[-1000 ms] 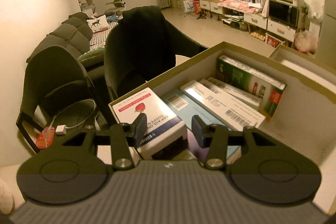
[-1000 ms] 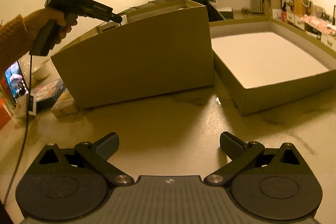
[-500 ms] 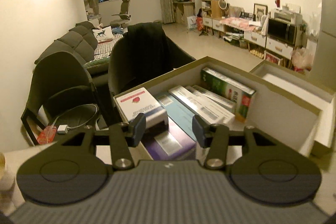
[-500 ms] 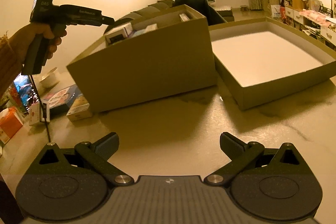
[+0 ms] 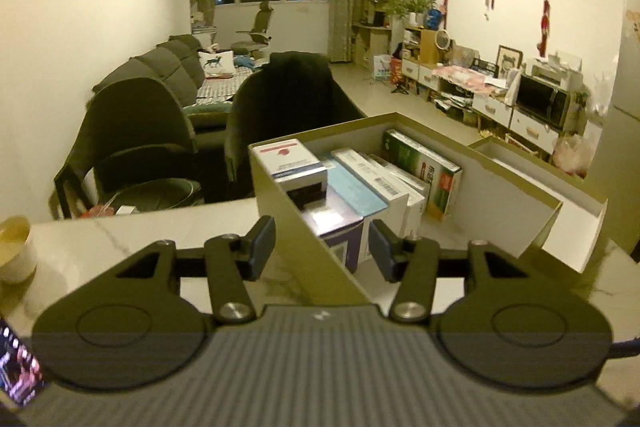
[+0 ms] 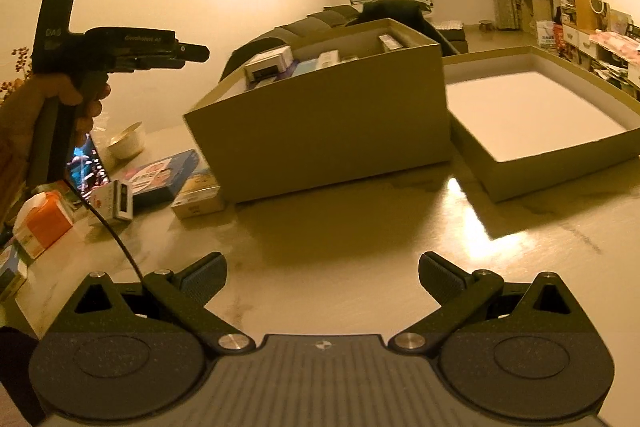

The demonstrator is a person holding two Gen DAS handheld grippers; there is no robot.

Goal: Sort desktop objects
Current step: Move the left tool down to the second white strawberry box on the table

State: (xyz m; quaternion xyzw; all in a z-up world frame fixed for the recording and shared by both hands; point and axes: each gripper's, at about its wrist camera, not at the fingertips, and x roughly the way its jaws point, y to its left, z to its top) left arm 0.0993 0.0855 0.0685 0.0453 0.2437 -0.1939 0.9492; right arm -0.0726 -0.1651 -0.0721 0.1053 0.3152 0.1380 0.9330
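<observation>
— Where do the sorted things sit?
— In the tall cardboard box (image 6: 320, 115) on the table (image 6: 360, 235), beside its shallow lid (image 6: 540, 107); loose packets (image 6: 196, 191) lie at its left.
— And the grippers?
— The right gripper (image 6: 322, 277) is spread wide, empty. The left gripper (image 5: 322, 247) is opening over the box corner, gripping nothing.

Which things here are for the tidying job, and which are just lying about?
For the job: big box with packets inside, its empty lid, small boxes waiting on the table, both open tongs.

Lying about: bowl, phone screen, chairs.
</observation>
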